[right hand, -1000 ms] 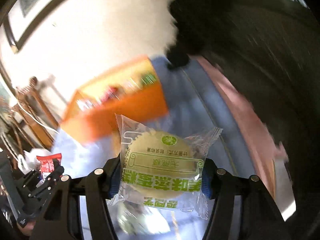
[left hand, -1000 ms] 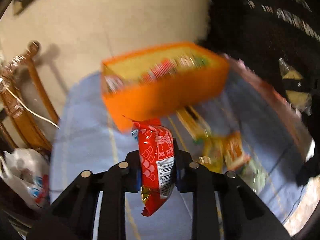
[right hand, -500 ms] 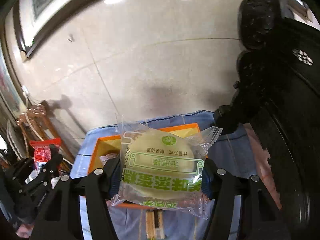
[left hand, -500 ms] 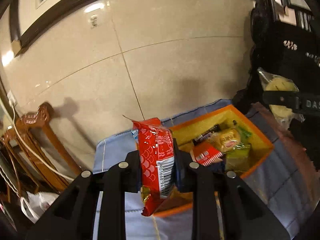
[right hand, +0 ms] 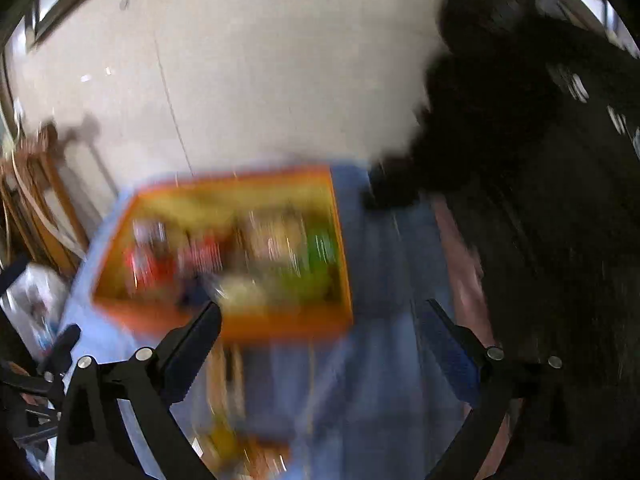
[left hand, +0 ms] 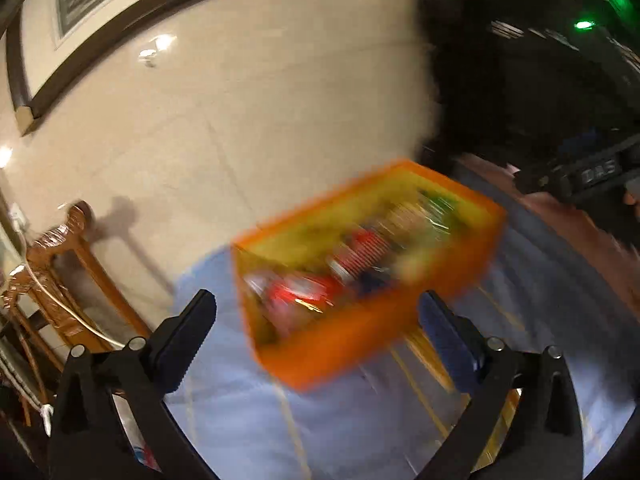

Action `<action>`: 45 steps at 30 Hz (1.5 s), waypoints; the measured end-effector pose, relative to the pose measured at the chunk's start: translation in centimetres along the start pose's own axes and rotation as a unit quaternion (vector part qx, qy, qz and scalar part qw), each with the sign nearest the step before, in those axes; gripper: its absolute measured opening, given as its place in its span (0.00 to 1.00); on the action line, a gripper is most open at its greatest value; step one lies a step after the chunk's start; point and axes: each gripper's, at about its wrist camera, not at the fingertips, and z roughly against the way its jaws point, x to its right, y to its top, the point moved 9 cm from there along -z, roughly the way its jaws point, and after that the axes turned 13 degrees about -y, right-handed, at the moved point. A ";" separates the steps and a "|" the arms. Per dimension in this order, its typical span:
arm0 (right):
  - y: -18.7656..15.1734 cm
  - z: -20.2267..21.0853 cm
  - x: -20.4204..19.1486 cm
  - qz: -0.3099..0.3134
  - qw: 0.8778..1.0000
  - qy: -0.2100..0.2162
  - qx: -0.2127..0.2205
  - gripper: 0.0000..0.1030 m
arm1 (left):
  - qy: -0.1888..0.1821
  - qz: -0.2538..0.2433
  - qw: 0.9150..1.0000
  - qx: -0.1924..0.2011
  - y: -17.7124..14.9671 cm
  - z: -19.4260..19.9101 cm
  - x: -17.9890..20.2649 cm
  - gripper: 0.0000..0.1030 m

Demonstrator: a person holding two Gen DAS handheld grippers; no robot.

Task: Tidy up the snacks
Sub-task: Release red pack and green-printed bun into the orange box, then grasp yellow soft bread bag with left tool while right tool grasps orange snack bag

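Both the left gripper [left hand: 316, 308] and the right gripper [right hand: 320, 316] hang with jaws spread wide and nothing between them, just this side of the orange box [left hand: 372, 332], which sits on the blue-covered surface [left hand: 248, 420] toward the far wall. The snacks [right hand: 240, 256] lie jumbled inside it, too blurred to tell apart, with a few loose packets [right hand: 236, 448] on the near cloth. These look light, soft and crinkly, probably slippery, so I'd pinch one across its flat middle, gently.
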 end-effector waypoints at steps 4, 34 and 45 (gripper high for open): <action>-10.3 -4.3 -2.4 0.041 0.994 0.002 -0.102 0.97 | -0.040 0.000 0.998 -0.050 -7.4 -0.7 4.5 0.96; -15.6 -11.0 -2.7 -0.072 0.983 -0.008 -0.167 0.97 | -0.051 0.033 0.991 -0.118 -11.6 -8.8 10.1 0.96; -15.9 -8.6 -4.0 -0.103 0.982 0.047 -0.152 0.41 | -0.138 0.077 0.977 -0.144 -13.9 -10.3 12.3 0.41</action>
